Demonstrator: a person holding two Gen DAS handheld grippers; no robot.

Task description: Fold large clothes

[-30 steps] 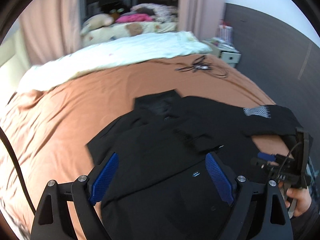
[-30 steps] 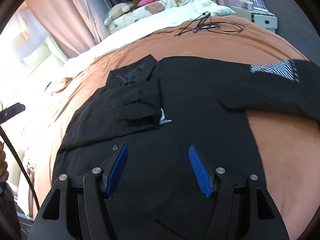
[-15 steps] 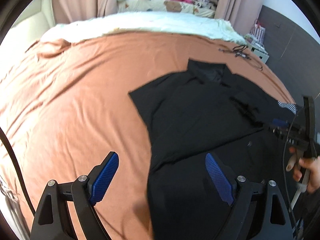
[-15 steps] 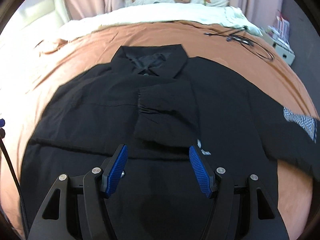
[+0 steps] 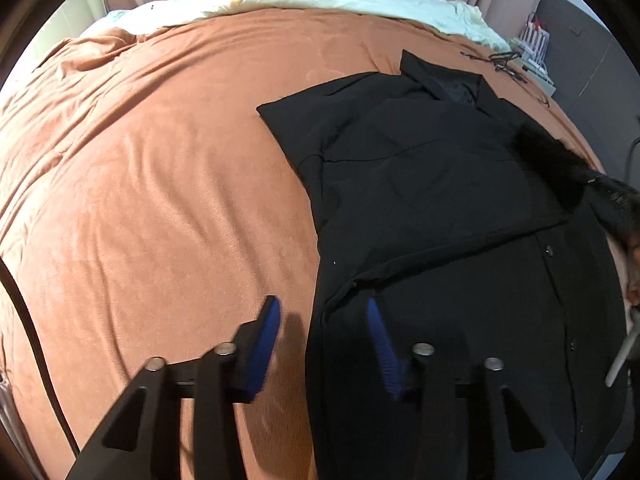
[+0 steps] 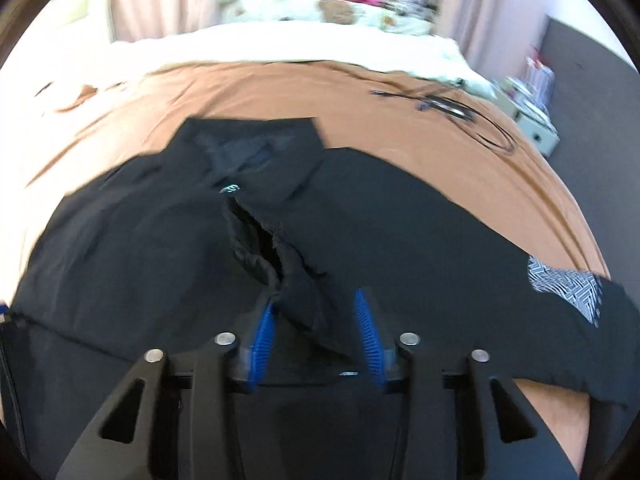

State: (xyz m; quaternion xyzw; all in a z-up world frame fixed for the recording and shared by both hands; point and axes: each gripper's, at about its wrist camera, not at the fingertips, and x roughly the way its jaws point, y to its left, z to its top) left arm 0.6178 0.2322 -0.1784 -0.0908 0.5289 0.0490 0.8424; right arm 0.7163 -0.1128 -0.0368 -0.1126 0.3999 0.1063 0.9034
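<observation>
The black jacket lies flat on the brown bedspread, filling centre and right of the left view, collar toward the upper right. It looks soft, limp and fairly light, likely to sag and crease, so hems and cuffs are the best holds. One sleeve cuff rises bunched between the closing jaws of the right gripper, not visibly pinched. The left gripper is also closing, straddling the jacket's side edge at lower centre.

1 black jacket, 1 orange bedspread, 1 cable tangle, 2 grippers.
</observation>
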